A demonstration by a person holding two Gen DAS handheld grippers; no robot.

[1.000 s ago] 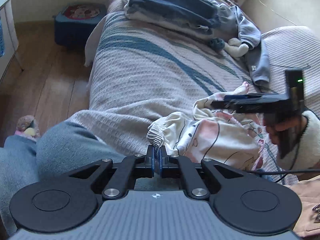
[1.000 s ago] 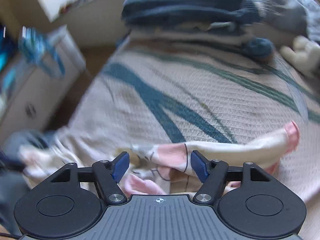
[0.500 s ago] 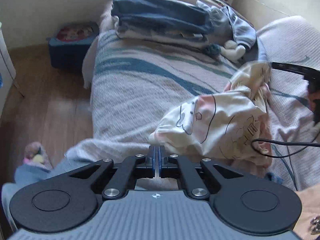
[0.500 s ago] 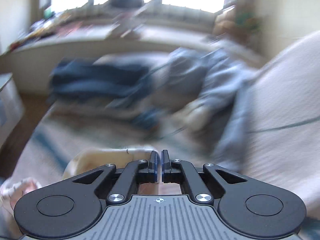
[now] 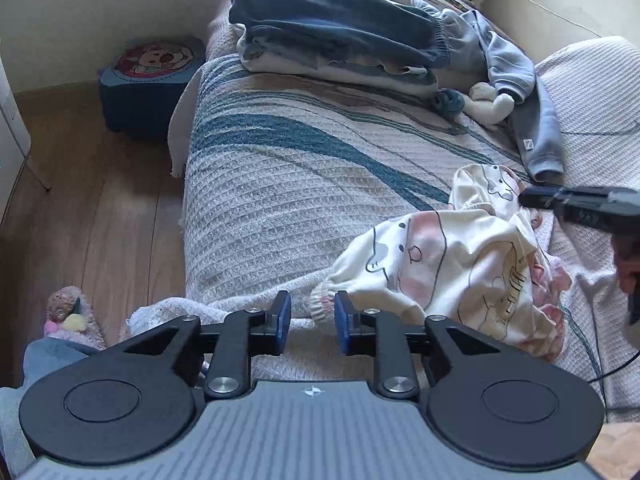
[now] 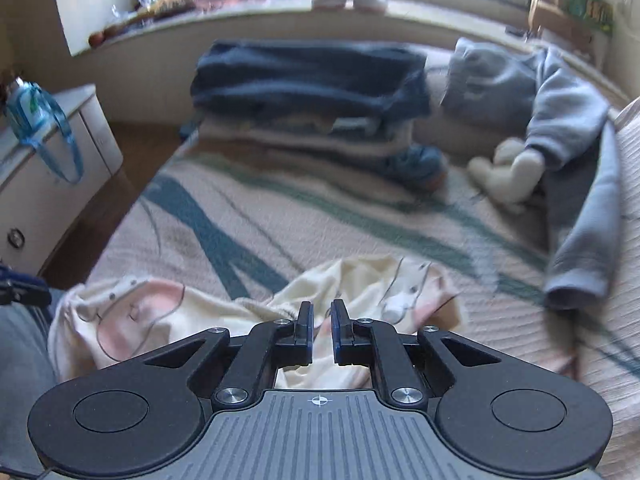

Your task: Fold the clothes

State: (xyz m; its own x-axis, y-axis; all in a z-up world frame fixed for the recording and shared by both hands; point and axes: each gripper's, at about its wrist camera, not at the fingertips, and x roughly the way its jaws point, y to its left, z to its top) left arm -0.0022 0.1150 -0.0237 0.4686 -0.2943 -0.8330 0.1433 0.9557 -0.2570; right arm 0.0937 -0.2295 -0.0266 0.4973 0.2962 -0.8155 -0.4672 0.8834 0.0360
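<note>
A cream garment with pink and grey cartoon print (image 5: 452,264) lies crumpled on the striped bed cover, near the front right. It also shows in the right wrist view (image 6: 224,312). My left gripper (image 5: 309,322) is open, its fingers either side of the garment's ribbed cuff (image 5: 322,306), not closed on it. My right gripper (image 6: 321,330) is slightly open just above the garment's far part, gripping nothing. The right gripper also shows in the left wrist view (image 5: 532,199), over the garment's upper edge.
A stack of folded blue and cream clothes (image 5: 332,40) sits at the bed's far end. A light blue hoodie (image 5: 532,120) and a white plush toy (image 5: 490,100) lie at the far right. Wooden floor and a blue stool (image 5: 148,80) are left of the bed.
Both grippers opened and let the garment go. It dropped from its raised, stretched position back onto the bed in a crumpled heap.
</note>
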